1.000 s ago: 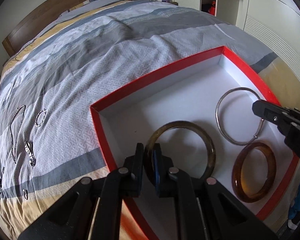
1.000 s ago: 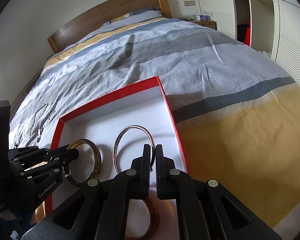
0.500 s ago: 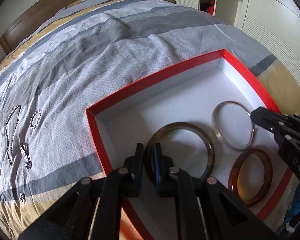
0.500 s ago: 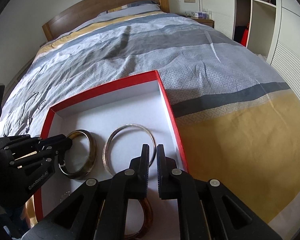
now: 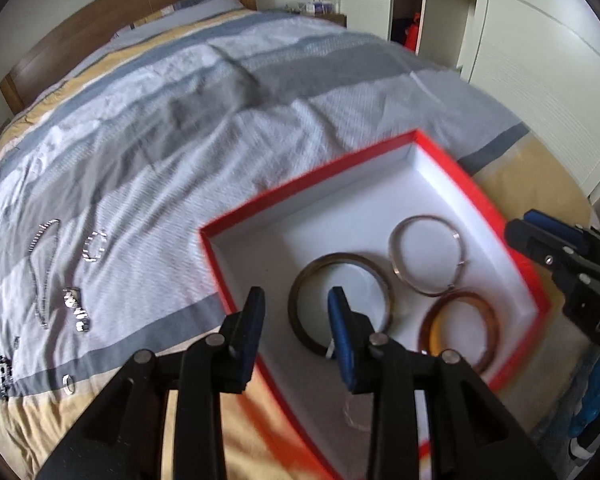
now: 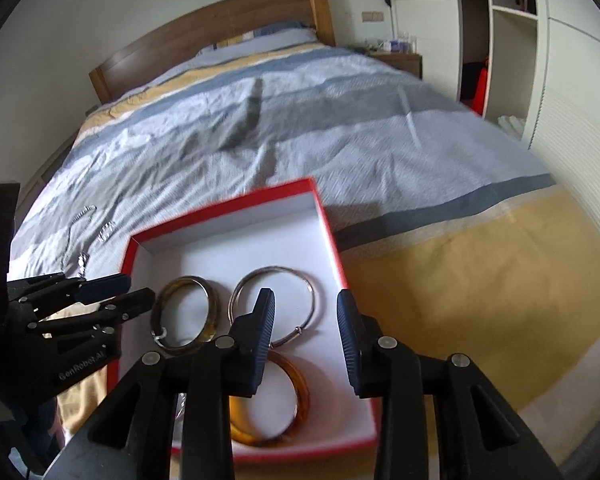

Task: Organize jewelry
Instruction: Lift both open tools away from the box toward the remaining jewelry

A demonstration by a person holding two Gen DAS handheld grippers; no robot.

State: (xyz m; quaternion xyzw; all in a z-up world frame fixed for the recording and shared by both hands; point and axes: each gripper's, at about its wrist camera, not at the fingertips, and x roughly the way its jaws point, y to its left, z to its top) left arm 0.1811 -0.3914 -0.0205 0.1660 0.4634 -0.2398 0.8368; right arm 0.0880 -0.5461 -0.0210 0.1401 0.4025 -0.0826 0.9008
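Observation:
A red box with a white inside lies on the bed. In it lie a dark olive bangle, a silver bangle and an amber bangle. My left gripper is open and empty above the box's left edge, over the olive bangle. My right gripper is open and empty above the box's right part, over the silver and amber bangles. A necklace, a small bracelet, a watch-like chain and a ring lie on the bedspread to the left.
The striped grey, white and yellow bedspread covers the bed up to a wooden headboard. White wardrobes stand to the right. A nightstand is at the far end.
Both grippers have opened and risen back from the box. The left let go of the olive bangle, the right let go of the silver bangle; both bangles now lie flat in the box.

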